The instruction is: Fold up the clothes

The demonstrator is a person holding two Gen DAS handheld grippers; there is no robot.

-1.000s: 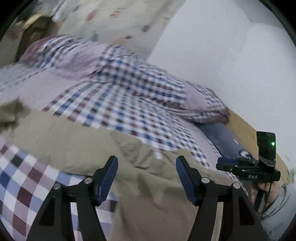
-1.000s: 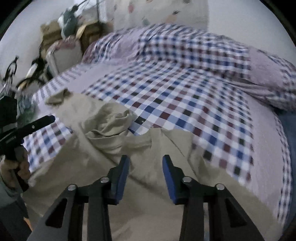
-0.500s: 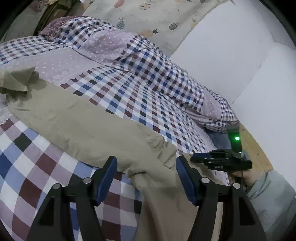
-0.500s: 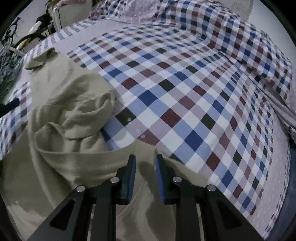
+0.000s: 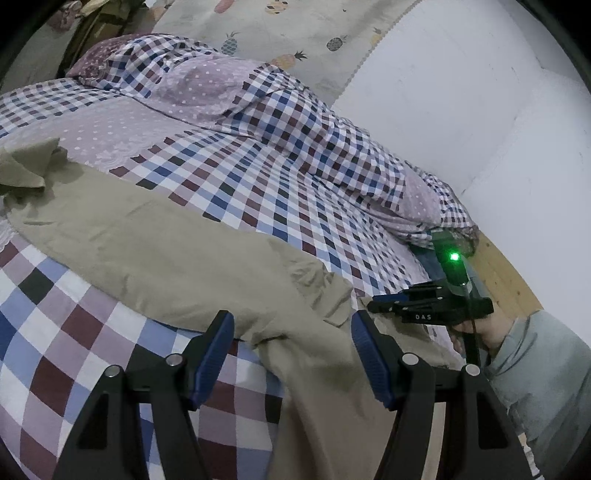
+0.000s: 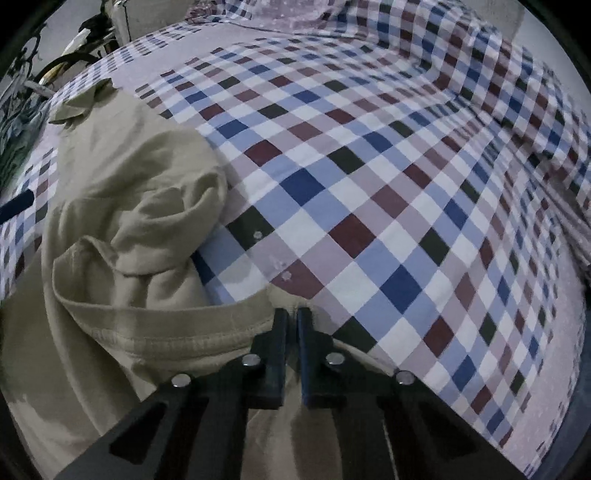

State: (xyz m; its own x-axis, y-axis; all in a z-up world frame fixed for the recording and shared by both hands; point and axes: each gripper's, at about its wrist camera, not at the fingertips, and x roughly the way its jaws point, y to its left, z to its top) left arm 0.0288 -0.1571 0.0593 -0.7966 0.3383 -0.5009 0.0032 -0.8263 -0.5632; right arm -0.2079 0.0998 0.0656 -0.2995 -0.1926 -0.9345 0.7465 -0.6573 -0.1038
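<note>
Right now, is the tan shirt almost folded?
Not yet. The tan shirt lies spread out and rumpled across the checked bedcover, with no neat fold showing. The right tool has pinched its hem; the left tool hangs open above it. All the folding is left.

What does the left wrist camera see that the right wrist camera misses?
Only the left view shows the white wall, the pineapple-print cloth and the left tongs, open. Only the right view shows the right tongs pinched on the garment's stitched hem. Both show the beige cotton garment on the checked bedspread.
</note>
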